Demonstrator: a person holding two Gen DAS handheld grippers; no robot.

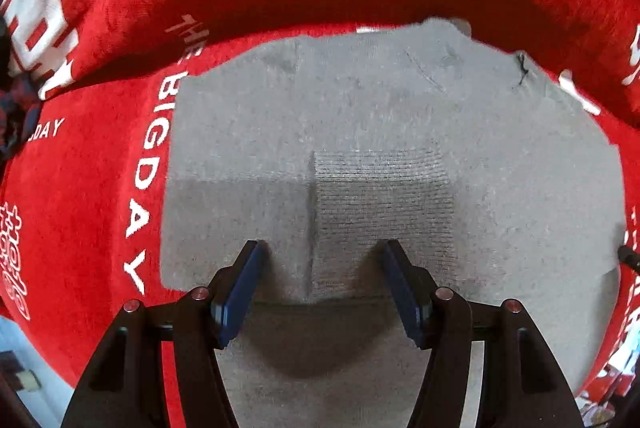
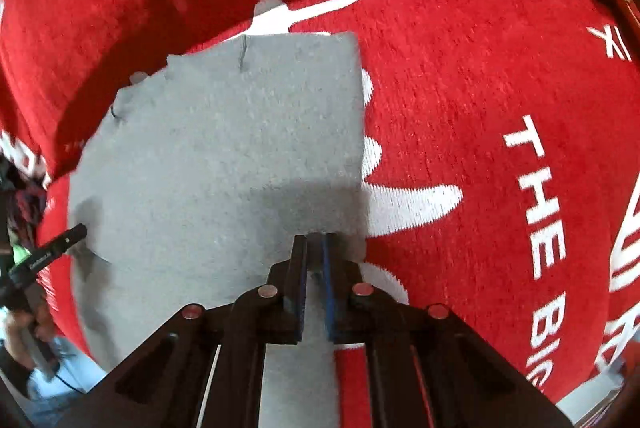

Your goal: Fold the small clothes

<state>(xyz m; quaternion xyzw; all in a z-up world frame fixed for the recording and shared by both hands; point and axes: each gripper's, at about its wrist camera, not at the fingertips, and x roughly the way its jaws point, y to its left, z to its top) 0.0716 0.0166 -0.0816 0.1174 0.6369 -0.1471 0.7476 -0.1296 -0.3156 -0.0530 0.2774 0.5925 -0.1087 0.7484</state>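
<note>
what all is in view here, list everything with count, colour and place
grey knit garment: one, grey, lying flat on the red cloth, under both grippers
red cloth: one, red with white lettering including THE BIG DAY, covering the whole surface
left gripper: one, black with blue pads, open above the garment's ribbed patch
right gripper: one, black with blue pads, shut on the garment's right edge
hand: one, at the lower left edge of the right wrist view, holding the left gripper
</note>
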